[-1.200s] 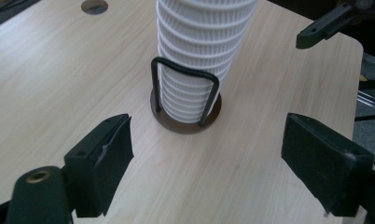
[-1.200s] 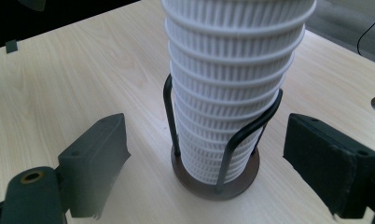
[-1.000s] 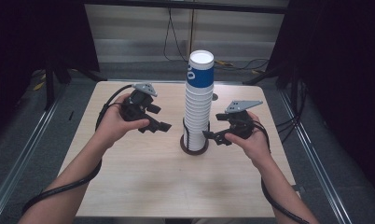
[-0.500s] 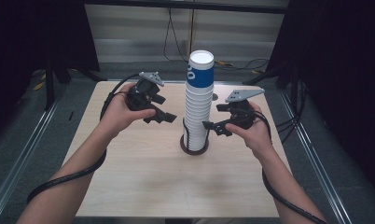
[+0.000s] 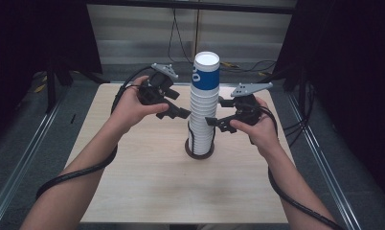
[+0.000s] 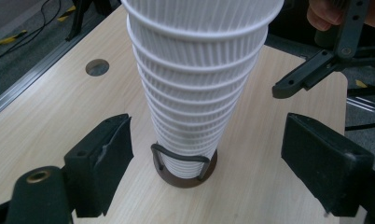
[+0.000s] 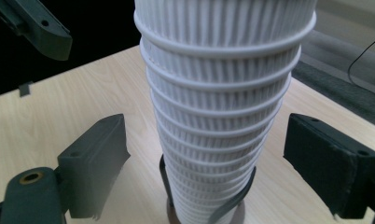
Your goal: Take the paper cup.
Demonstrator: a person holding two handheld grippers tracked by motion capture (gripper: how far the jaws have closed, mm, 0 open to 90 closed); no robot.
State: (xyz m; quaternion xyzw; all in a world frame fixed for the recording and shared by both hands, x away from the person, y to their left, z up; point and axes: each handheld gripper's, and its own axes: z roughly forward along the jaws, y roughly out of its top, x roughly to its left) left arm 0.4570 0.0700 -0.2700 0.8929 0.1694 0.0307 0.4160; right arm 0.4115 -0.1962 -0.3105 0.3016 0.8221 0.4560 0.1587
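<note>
A tall stack of white ribbed paper cups [image 5: 203, 110], the top one banded in blue, stands upside down in a dark round wire holder [image 5: 199, 149] at the table's middle. My left gripper [image 5: 177, 104] is open just left of the stack, at mid-height. My right gripper [image 5: 218, 112] is open just right of it. In the left gripper view the stack [image 6: 199, 84] rises between my open jaws, and the right gripper [image 6: 316, 70] shows behind it. In the right gripper view the stack [image 7: 223, 107] also stands between wide jaws, untouched.
The light wooden table [image 5: 147, 191] has a round hole [image 6: 97, 67] near its far corner. Metal rails [image 5: 23, 158] run along both sides, and cables [image 5: 181, 43] lie on the floor behind. Bare tabletop surrounds the holder.
Both grippers have risen and moved away from the person, from near the holder's base to about mid-height of the stack. The stack has not moved.
</note>
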